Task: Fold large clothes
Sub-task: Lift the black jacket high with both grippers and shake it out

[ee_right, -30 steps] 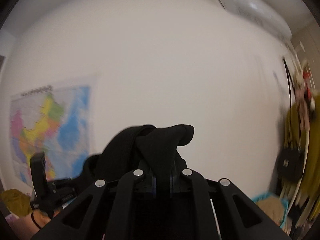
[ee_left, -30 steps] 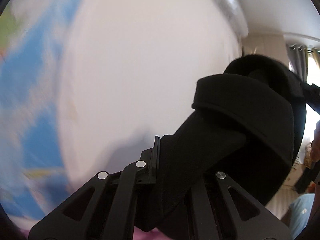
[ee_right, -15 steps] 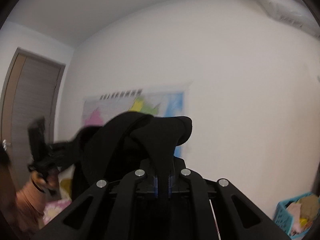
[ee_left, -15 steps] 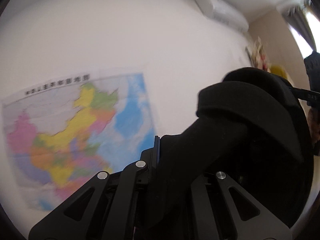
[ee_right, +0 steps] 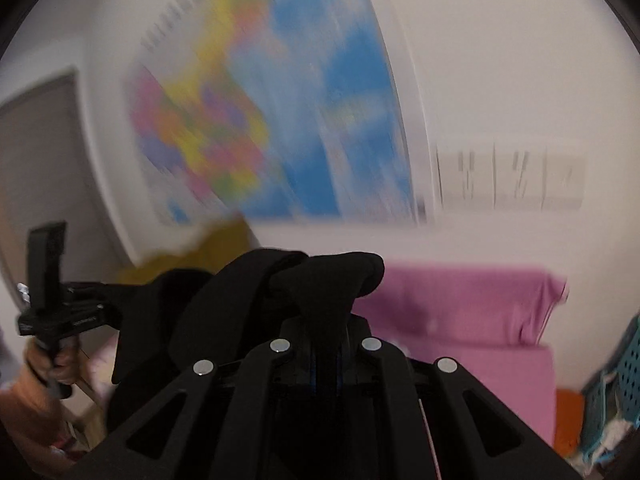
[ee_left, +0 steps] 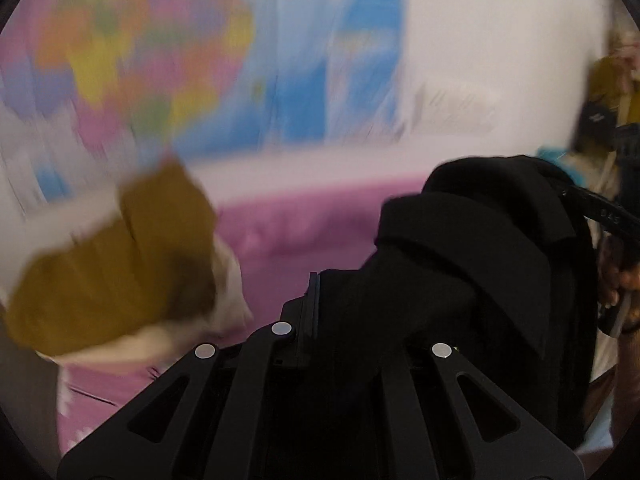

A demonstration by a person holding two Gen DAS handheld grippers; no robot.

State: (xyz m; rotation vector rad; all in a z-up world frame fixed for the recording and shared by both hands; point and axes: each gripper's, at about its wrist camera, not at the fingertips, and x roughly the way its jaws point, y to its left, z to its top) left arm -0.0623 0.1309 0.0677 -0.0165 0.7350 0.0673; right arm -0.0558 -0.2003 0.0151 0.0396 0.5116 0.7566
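So from where I'm standing, both grippers have hold of the same black garment (ee_left: 472,264) and it's up in the air between them, not on the bed. In the left wrist view the left gripper (ee_left: 320,300) has its jaws pinched together on a thick fold of the fabric, which bunches up across the centre-right of the frame and drapes off toward the right edge, where you can just catch the other hand. In the right wrist view the right gripper (ee_right: 326,332) is clamped the same way, with a hump of black cloth rising out of the jaws at frame centre and trailing to the lower left, where the other handheld gripper shows. My guess is each one has a corner or edge so the thing can hang open and get laid flat on the pink bedsheet (ee_right: 472,312) before any real folding; looks like early days on the task. Everything behind is smeared with blur: a colourful wall map (ee_right: 256,120) in the upper middle, a mustard-coloured cloth (ee_left: 116,264) at the left of the left view, and a blue basket (ee_right: 624,380) at the lower right edge.
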